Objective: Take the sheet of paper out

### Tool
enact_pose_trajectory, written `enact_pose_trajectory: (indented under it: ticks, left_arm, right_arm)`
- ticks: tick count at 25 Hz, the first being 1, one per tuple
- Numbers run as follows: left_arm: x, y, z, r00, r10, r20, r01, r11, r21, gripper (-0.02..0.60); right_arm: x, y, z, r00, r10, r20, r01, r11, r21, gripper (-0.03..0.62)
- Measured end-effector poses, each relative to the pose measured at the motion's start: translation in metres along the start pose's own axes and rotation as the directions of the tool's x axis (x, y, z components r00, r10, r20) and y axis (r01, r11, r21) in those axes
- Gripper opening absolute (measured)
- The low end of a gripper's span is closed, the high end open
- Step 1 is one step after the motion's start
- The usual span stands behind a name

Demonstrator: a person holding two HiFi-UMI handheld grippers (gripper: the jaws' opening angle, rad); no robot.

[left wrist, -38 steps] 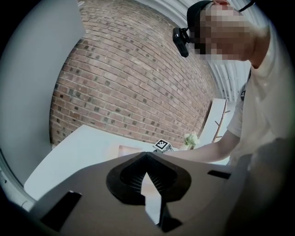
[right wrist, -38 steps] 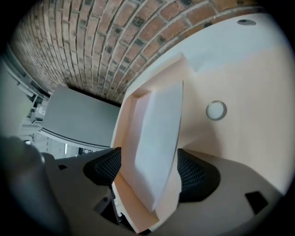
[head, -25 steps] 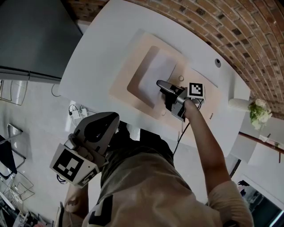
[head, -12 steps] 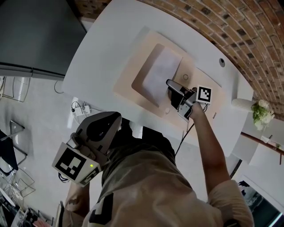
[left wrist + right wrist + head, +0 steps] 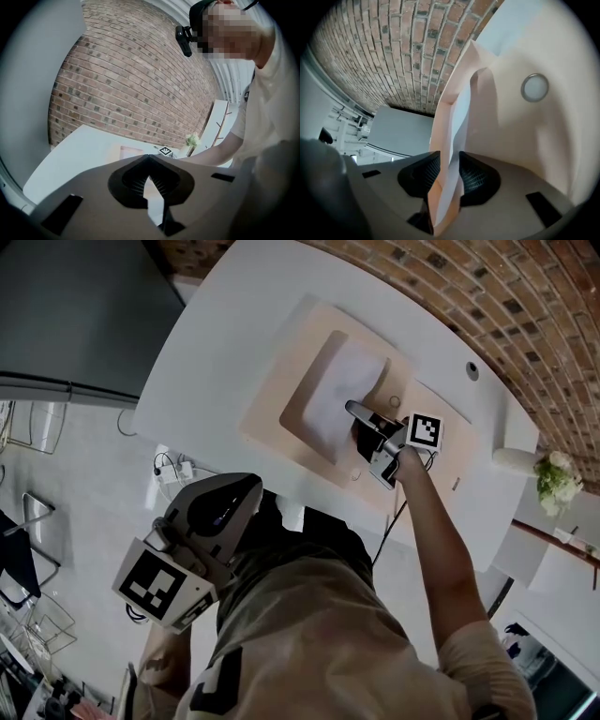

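A peach folder lies open on the white table, with a white sheet of paper in its pocket. My right gripper reaches onto the folder at the sheet's near edge. In the right gripper view its jaws are closing. A raised peach edge and the white sheet stand between them, and the pads touch both sides. My left gripper hangs off the table by the person's body; its fingertips meet with nothing between them.
A round snap button sits on the folder to the right of the jaws. A small hole marks the table's far side, near a white vase of flowers. A brick wall backs the table. A plug and cable lie on the floor.
The right gripper's jaws have narrowed around the folder's edge and the sheet, and the gripper has rolled a little. The left gripper has stayed where it was.
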State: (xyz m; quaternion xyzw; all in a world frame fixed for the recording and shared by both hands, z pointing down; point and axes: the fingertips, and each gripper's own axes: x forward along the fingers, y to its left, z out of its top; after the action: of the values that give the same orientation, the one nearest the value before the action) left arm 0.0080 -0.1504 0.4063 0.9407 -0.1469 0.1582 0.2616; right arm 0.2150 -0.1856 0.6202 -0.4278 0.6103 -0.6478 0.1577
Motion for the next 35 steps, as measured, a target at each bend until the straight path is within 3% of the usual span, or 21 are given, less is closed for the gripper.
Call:
enact_pose_trajectory:
  ticks: [3, 7, 11, 16, 22, 35]
  left_arm:
    - [-0.003, 0.002, -0.001, 1.000, 0.011, -0.005, -0.012, 1.000, -0.006, 0.014]
    - [-0.004, 0.002, 0.003, 1.000, 0.017, -0.006, -0.017, 1.000, 0.001, 0.014]
    - [-0.006, 0.010, 0.007, 0.999, 0.029, 0.036, -0.030, 0.999, 0.017, 0.014]
    - [-0.015, 0.019, 0.010, 0.997, 0.045, 0.064, -0.047, 0.999, 0.024, 0.014]
    - [-0.025, 0.021, 0.008, 0.996, 0.052, 0.071, -0.054, 0.998, 0.039, 0.014]
    - [-0.036, 0.017, 0.005, 0.997, 0.031, 0.073, -0.035, 0.998, 0.053, 0.014]
  right_arm:
    - [-0.002, -0.011, -0.001, 0.997, -0.074, 0.012, 0.074, 0.997, 0.006, 0.071]
    - [-0.008, -0.017, 0.002, 0.987, -0.162, 0.024, 0.162, 0.987, -0.009, 0.027]
    - [-0.013, -0.021, 0.001, 0.974, -0.226, 0.017, 0.226, 0.973, -0.032, 0.025]
    - [-0.019, -0.019, -0.005, 0.968, -0.249, 0.036, 0.251, 0.967, -0.040, 0.025]
    - [-0.027, -0.018, -0.008, 0.955, -0.291, 0.056, 0.296, 0.949, -0.111, 0.025]
    - [-0.052, -0.013, -0.010, 0.934, -0.342, 0.104, 0.355, 0.920, -0.166, 0.025]
